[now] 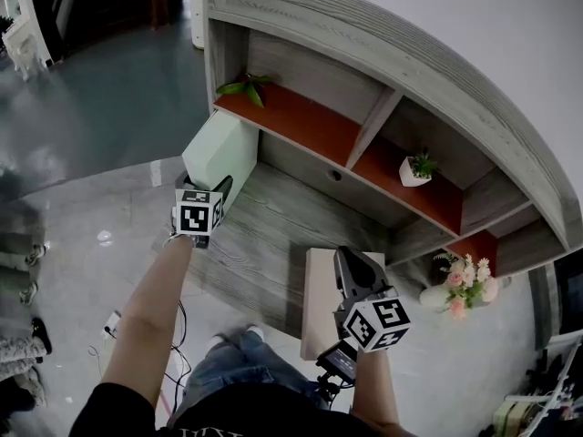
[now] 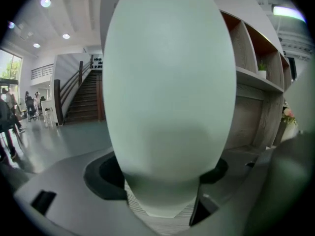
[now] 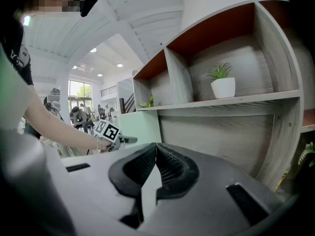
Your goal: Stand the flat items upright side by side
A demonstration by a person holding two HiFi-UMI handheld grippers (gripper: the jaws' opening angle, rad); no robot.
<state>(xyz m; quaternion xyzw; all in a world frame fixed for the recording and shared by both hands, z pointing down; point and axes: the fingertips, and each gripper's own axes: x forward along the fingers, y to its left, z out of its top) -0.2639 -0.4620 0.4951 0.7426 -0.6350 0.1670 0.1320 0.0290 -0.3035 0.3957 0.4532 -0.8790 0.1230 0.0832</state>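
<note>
Shelving (image 1: pixel 383 44) of grey wood with orange boards stands in front of the person, and its wide lower level serves as the surface (image 1: pixel 273 235). A pale green box (image 1: pixel 219 148) stands upright on its edge at the left end of that surface. The left claw (image 1: pixel 219 192) meets it from the front. In the left gripper view the box fills the space between the two jaws, which are spread to either side of it and do not visibly squeeze it. A beige board (image 1: pixel 316 309) lies flat near the front edge of the surface, toward the right and well apart from the box. The right claw (image 1: pixel 353 262) hovers just over the board's far end, its jaws closed tip to tip and clamping nothing. A pale sliver shows through the gap behind the tips. A small plant (image 1: pixel 414 171) in a white pot sits on an orange board above. Green leaves (image 1: pixel 244 87) lie on the board at the left, and pink flowers (image 1: pixel 466 282) stand at the far right.
</note>
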